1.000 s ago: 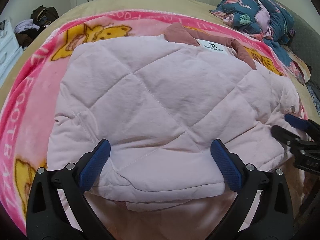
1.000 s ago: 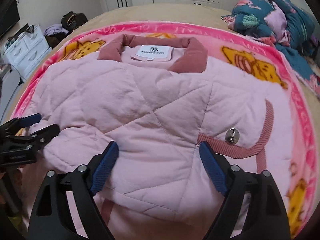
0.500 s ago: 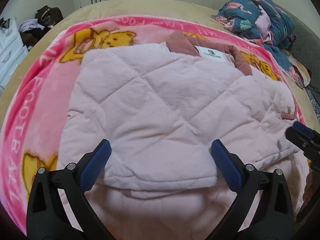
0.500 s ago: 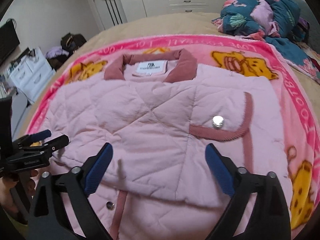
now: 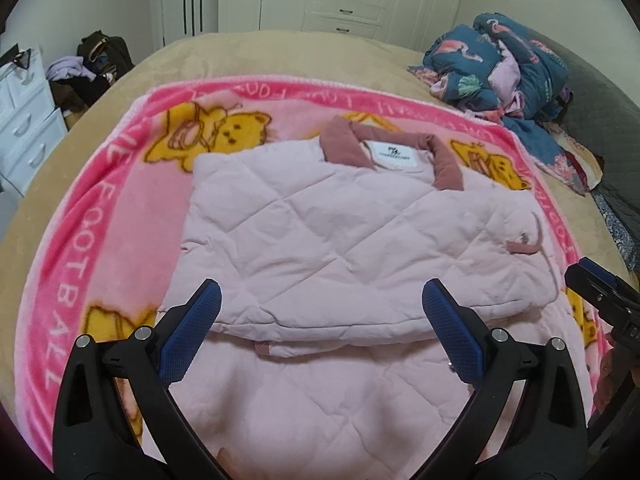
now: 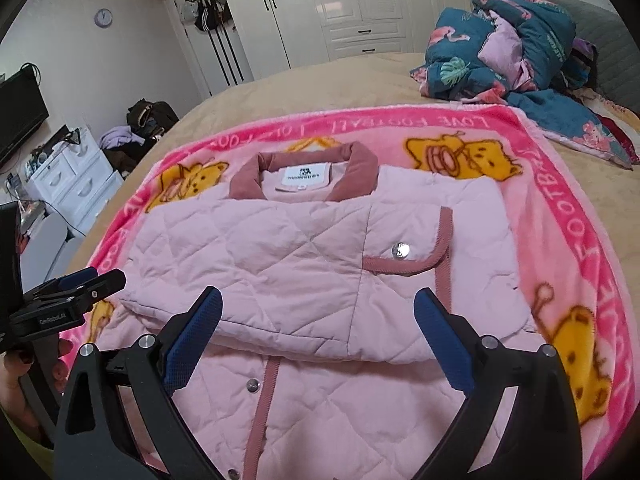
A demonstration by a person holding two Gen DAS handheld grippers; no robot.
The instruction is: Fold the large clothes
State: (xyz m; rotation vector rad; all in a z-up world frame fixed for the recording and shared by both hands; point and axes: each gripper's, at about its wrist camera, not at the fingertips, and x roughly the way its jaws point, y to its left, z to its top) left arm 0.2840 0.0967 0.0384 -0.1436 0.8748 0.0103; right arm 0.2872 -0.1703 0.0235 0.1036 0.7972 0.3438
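A pale pink quilted jacket (image 5: 340, 240) with a dusty rose collar lies folded on a pink cartoon blanket (image 5: 80, 248); it also shows in the right wrist view (image 6: 280, 264). Its lower part is folded up over the body, and the fold edge runs just in front of both grippers. My left gripper (image 5: 320, 332) is open and empty above the near part of the jacket. My right gripper (image 6: 320, 336) is open and empty, also above the near part. Each gripper shows at the edge of the other's view, the right one (image 5: 600, 292) and the left one (image 6: 72, 296).
The blanket (image 6: 560, 208) lies on a beige bed (image 5: 280, 52). A heap of dark blue flamingo bedding (image 5: 500, 68) sits at the far right. White drawers (image 6: 68, 184) and bags stand left of the bed; wardrobes line the far wall.
Both grippers have pulled back and risen away from the jacket, so more of it and the room shows. The jacket lies still with its fold in place.
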